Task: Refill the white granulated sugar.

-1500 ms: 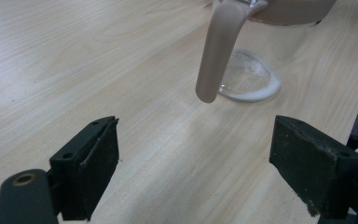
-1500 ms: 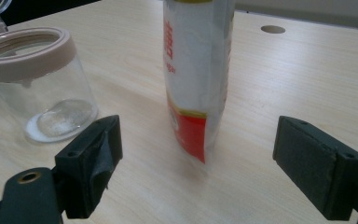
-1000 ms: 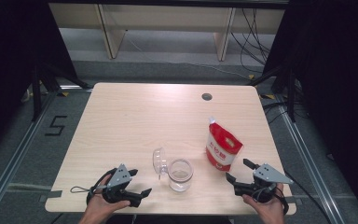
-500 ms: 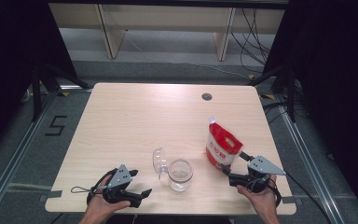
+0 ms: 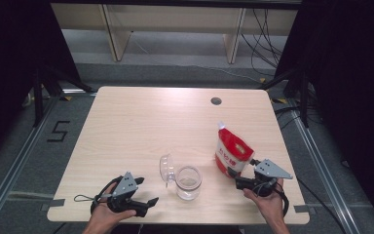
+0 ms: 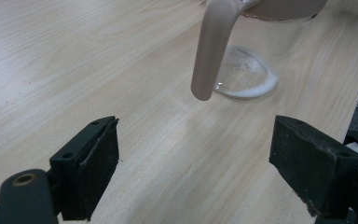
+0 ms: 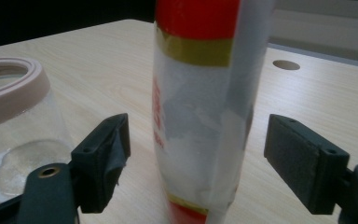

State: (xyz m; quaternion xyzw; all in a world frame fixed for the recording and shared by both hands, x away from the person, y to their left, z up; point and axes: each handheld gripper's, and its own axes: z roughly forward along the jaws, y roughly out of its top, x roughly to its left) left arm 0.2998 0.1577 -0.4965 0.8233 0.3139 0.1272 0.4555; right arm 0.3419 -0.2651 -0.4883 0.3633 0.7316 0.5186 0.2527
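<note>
The red-and-white pouch (image 5: 232, 153) stood upright near the right front of the tabletop (image 5: 146, 126), its spout at the top. In the right gripper view the pouch (image 7: 200, 112) stood between the two black jaws, a gap on each side; the right hand-held gripper (image 5: 233, 176) had just been closing a little but its pads were not yet on the pouch. Left of the pouch, near it but apart, stood a clear glass jar (image 5: 188, 182) with its hinged lid (image 5: 166, 168) swung open toward the left; a thin white residue lay on its bottom. The left hand-held gripper (image 5: 148, 204) rested near the front left edge, jaws apart with nothing between them, pointing toward the jar. The tabletop was pale wood grain, bare elsewhere, with a round cable hole (image 5: 216, 101) near the back right. Beyond it ran a grey floor with a light wooden shelf frame (image 5: 175, 19) and loose cables (image 5: 263, 29). Dark curtains hung on both sides. A black mark like a "5" (image 5: 58, 131) sat on the floor at left.
</note>
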